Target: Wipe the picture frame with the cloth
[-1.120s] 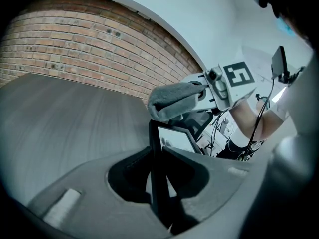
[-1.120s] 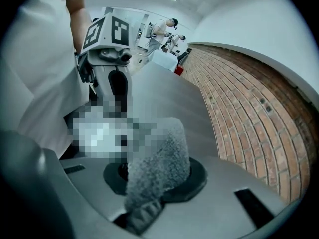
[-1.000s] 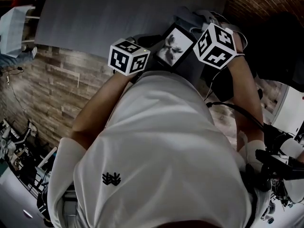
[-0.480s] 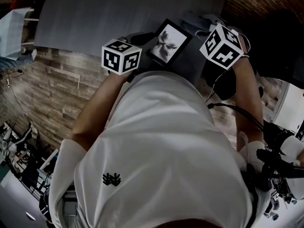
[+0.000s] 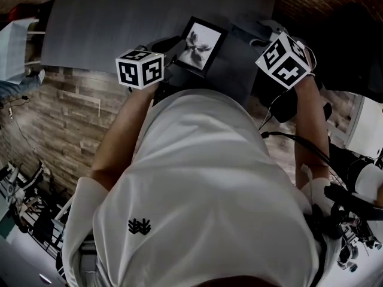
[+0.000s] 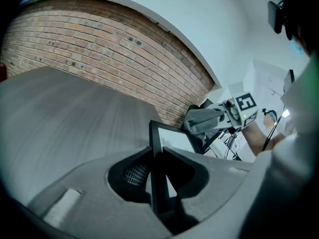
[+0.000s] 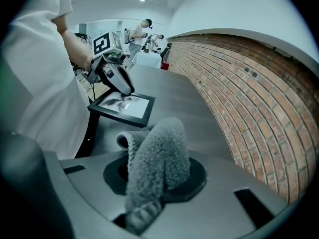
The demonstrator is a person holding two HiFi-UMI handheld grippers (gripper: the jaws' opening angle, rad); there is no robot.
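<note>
A black picture frame (image 5: 199, 45) with a pale flower print is held above the grey table (image 5: 108, 23). My left gripper (image 5: 169, 57) is shut on the frame's near edge; in the left gripper view that black edge (image 6: 157, 183) stands between the jaws. My right gripper (image 5: 263, 33) is to the frame's right, shut on a fluffy grey cloth (image 7: 157, 158) that folds over its jaws. From the right gripper view the frame (image 7: 124, 106) lies ahead, apart from the cloth, with the left gripper (image 7: 119, 86) on it. In the left gripper view the cloth (image 6: 202, 121) hangs just beyond the frame's far corner.
A brick wall (image 7: 249, 93) runs along the far side of the table. The wood-plank floor (image 5: 66, 118) shows left of the person's white shirt (image 5: 197, 184). Equipment and cables (image 5: 353, 208) crowd the right. People stand far off in the room (image 7: 142, 31).
The left gripper has carried the frame to the left and further away over the table. The right gripper with the cloth has drifted right, so the gap between cloth and frame has widened.
</note>
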